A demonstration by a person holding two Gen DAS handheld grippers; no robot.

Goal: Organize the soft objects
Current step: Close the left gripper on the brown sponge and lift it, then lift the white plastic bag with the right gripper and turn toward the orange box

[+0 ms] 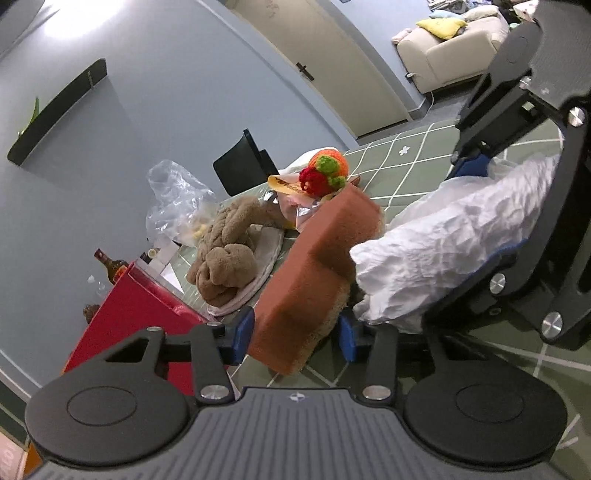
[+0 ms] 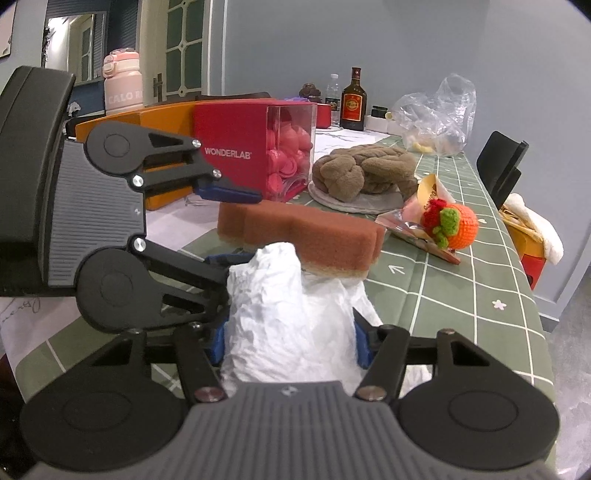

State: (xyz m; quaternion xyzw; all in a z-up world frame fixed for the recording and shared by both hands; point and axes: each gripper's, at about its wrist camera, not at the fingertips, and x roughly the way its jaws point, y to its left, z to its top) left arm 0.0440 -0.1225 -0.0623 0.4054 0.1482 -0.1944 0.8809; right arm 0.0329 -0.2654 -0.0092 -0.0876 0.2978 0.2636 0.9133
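Left gripper (image 1: 291, 338) clamped on brown rectangular sponge block (image 1: 314, 266), tilted. Right gripper (image 2: 290, 341) closed around crumpled white plastic bag (image 2: 284, 317), above green checked counter (image 2: 461, 280).

Green checked table (image 2: 461, 280) bears crocheted orange (image 2: 466, 226), towel (image 2: 365, 168).

Blue-grey walls (image 2: 369, 33) all round; cream door (image 1: 343, 62), beige sofa (image 1: 450, 55) with yellow cushion (image 1: 441, 26), black chair (image 2: 502, 166) beside table (image 2: 480, 273) under green grid-patterned cloth; glazed door (image 2: 183, 55) behind.
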